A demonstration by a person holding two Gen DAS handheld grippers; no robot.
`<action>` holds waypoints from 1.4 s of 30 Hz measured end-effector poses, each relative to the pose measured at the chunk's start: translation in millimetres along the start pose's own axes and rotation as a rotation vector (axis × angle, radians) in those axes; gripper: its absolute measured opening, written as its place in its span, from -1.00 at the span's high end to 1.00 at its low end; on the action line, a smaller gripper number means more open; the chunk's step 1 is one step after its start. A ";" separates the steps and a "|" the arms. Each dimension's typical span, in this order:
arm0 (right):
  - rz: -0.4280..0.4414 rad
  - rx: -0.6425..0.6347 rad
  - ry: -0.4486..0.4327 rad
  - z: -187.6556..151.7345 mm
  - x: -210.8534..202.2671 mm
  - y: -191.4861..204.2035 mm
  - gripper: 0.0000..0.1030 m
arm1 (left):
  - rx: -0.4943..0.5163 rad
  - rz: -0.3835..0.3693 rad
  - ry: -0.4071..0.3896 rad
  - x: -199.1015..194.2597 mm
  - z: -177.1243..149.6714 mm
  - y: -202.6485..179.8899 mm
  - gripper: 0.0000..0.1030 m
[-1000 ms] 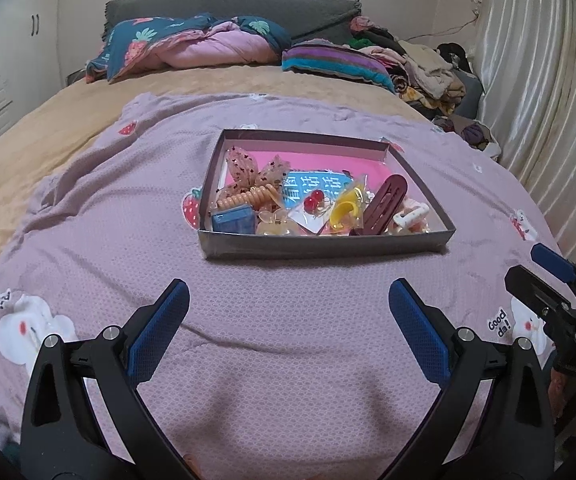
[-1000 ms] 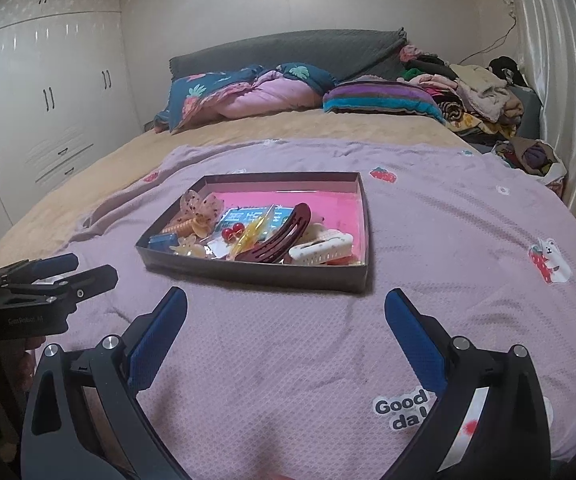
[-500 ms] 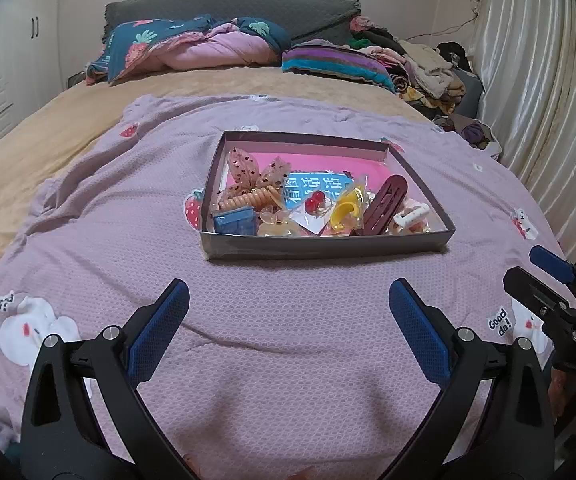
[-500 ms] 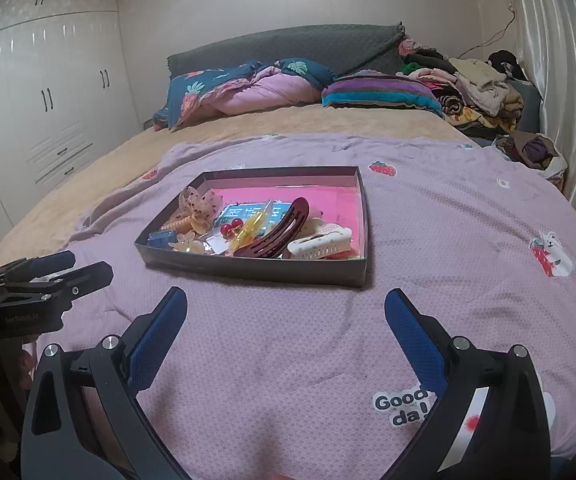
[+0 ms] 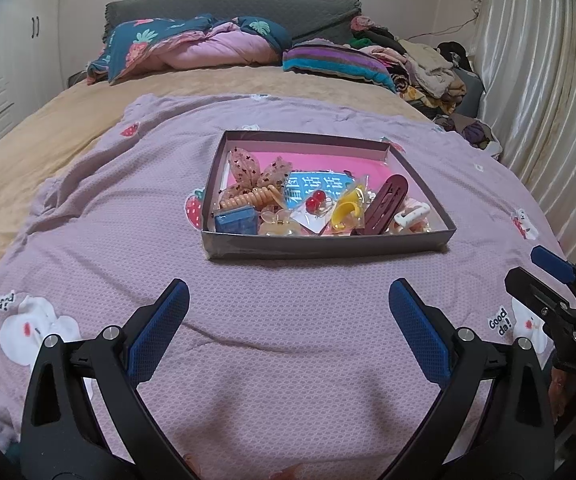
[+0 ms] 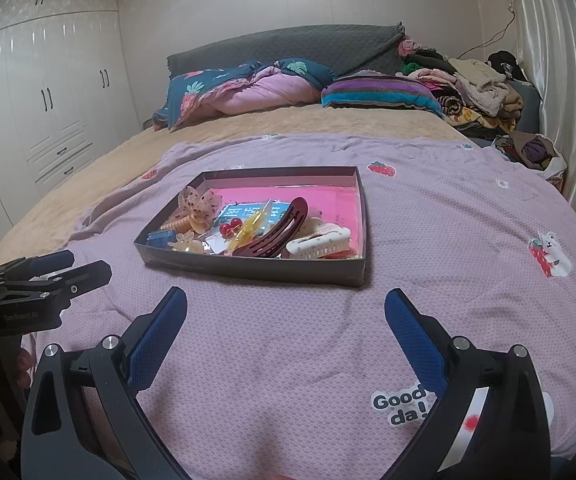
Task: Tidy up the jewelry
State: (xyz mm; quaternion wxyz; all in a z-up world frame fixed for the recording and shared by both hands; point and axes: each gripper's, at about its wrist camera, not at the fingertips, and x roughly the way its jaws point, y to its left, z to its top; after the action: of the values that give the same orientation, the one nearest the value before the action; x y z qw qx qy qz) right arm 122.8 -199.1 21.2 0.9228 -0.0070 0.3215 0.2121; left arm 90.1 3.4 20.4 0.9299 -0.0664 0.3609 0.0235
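Shallow gray box (image 5: 327, 246), pink-lined, on lilac bedspread (image 5: 288, 340), centre of bed, beyond both grippers. Hair accessories crowd its near half: maroon hair clip (image 6: 272, 236), white claw clip (image 6: 319, 242), yellow clip (image 5: 347, 210). Left gripper (image 5: 288, 316) spread wide, empty. Right gripper (image 6: 286, 320) spread wide, empty.

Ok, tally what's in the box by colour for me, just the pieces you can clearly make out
Blue: 2, card, small case
Red: 1, cherries
Yellow: 1, clip
Maroon: 1, long clip
White: 1, claw clip
Peach: 2, bow, coil tie
Total: 8. Some clear pieces in the box are too cluttered to count.
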 end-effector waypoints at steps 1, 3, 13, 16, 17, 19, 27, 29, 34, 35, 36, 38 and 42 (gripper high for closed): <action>0.000 0.000 0.000 0.0 -0.1 -0.1 -0.92 | 0.000 0.000 0.000 -0.6 0.3 0.3 -0.81; 0.001 0.001 -0.001 0.0 0.0 -0.1 -0.92 | -0.001 -0.004 0.000 -0.8 0.3 0.4 -0.81; -0.002 0.003 -0.001 -0.4 -1.0 -2.5 -0.92 | 0.004 -0.006 0.001 -1.9 0.9 -1.4 -0.81; -0.003 0.006 -0.003 -1.1 -1.9 -3.3 -0.92 | 0.004 -0.007 0.000 -1.8 1.0 -1.5 -0.81; -0.003 0.007 -0.004 -1.1 -2.1 -3.4 -0.92 | 0.003 -0.006 0.000 -1.8 1.0 -1.4 -0.81; -0.002 0.007 -0.003 -1.1 -2.0 -3.3 -0.92 | 0.002 -0.006 0.001 -2.1 1.1 -2.0 -0.81; -0.003 0.006 -0.004 -0.9 -2.1 -3.2 -0.92 | 0.002 -0.002 0.008 -1.5 1.3 -2.8 -0.81; -0.003 0.006 -0.004 -1.0 -2.1 -3.3 -0.92 | 0.001 -0.001 0.008 -0.8 1.0 -2.3 -0.81; -0.004 0.006 -0.003 -0.9 -2.3 -3.8 -0.92 | 0.002 0.001 0.010 -0.6 0.5 -1.6 -0.82; -0.003 0.006 -0.003 -0.9 -2.2 -3.3 -0.92 | 0.002 0.001 0.010 -0.7 0.5 -1.3 -0.82; -0.003 0.006 -0.004 -0.9 -2.2 -3.3 -0.92 | 0.002 0.002 0.011 -0.7 0.6 -1.5 -0.82; -0.004 0.005 -0.004 -0.9 -2.2 -3.4 -0.92 | 0.002 0.001 0.009 -0.8 0.4 -1.4 -0.82; -0.004 0.006 -0.004 -0.9 -2.6 -4.5 -0.92 | 0.001 0.002 0.010 -1.0 0.6 -1.5 -0.81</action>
State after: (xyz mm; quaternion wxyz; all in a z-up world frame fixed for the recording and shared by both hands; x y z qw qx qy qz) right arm 122.2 -204.3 21.5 0.9239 -0.0043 0.3202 0.2094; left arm 89.9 2.1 21.7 0.9281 -0.0656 0.3657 0.0239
